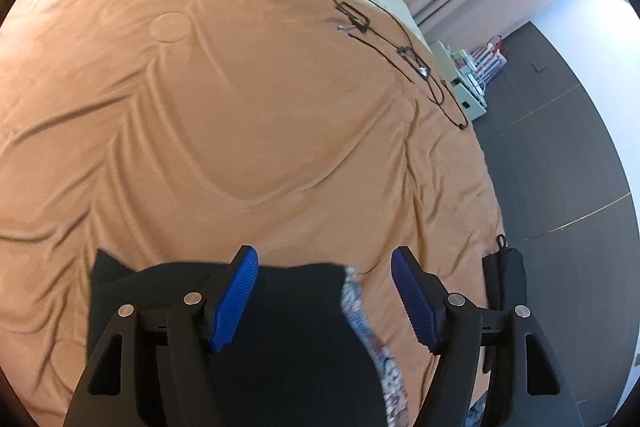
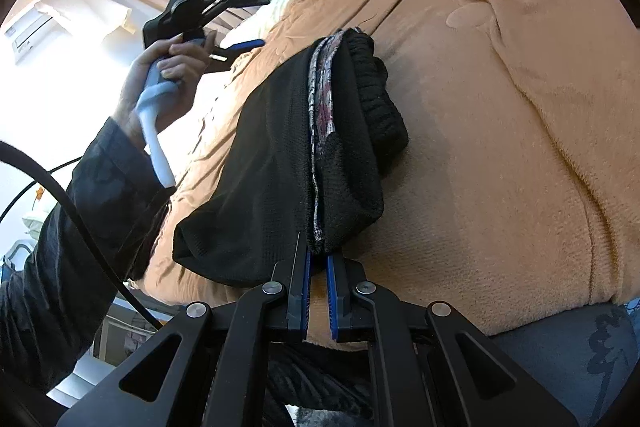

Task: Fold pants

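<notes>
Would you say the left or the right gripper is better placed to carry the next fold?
Probably the right gripper: it is pinching the pants at the near edge, while the left gripper hangs open above them.

Left claw (image 1: 324, 297) open above black pants (image 1: 288, 339), orange blanket (image 1: 240, 107)

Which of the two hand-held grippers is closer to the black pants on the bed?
Right. The right hand-held gripper is pinching the black pants' near edge. The left hand-held gripper is open above them, pads off the cloth.
</notes>
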Demonstrator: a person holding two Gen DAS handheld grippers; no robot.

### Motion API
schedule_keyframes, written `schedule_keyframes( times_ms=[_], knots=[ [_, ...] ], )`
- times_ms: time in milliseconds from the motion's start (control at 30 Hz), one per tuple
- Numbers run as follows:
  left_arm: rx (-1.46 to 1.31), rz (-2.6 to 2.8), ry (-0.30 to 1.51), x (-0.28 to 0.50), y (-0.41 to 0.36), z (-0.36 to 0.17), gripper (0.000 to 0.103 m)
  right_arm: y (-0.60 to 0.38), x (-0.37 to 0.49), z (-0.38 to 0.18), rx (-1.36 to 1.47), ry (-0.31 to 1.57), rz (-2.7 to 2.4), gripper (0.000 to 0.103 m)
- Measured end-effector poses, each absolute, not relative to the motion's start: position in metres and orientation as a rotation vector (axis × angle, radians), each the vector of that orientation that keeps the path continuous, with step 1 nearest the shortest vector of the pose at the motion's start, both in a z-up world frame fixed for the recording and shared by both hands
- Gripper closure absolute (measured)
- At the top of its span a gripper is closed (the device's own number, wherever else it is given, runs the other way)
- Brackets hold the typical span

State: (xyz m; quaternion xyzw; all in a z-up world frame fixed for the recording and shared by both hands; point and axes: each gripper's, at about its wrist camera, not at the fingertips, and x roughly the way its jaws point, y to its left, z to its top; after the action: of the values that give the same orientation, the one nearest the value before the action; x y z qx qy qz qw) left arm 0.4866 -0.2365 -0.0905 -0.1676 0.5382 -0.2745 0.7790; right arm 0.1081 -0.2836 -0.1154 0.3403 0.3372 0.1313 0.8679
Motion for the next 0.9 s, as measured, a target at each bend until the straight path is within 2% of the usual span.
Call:
schedule_keyframes(
  times_ms=[267,700,767,800,833,900],
  knots=[
    [-0.288,-0.544,1.148,0.442,-0.189,-0.097,0.032,-0.296,0.105,-0.119,0.763,0.705,0.279,0.097],
    [-0.292,-0.512,1.096,0.353,-0.125,-0.094,0.032,-0.312,0.075,-0.08,0.678,0.644,0.248,0.095],
    [-0.299,-0.502,1.096,0.341,-0.118,-0.094,0.032,-0.31,0.077,-0.073,0.649,0.644,0.261,0.079],
    [-0.306,-0.499,1.096,0.337,-0.115,-0.095,0.032,-0.309,0.077,-0.072,0.641,0.642,0.263,0.063],
    [-0.311,-0.496,1.096,0.333,-0.113,-0.095,0.032,-0.31,0.077,-0.071,0.639,0.637,0.267,0.051],
    [-0.315,-0.487,1.092,0.322,-0.105,-0.097,0.032,-0.308,0.081,-0.07,0.635,0.633,0.281,0.05]
  ],
)
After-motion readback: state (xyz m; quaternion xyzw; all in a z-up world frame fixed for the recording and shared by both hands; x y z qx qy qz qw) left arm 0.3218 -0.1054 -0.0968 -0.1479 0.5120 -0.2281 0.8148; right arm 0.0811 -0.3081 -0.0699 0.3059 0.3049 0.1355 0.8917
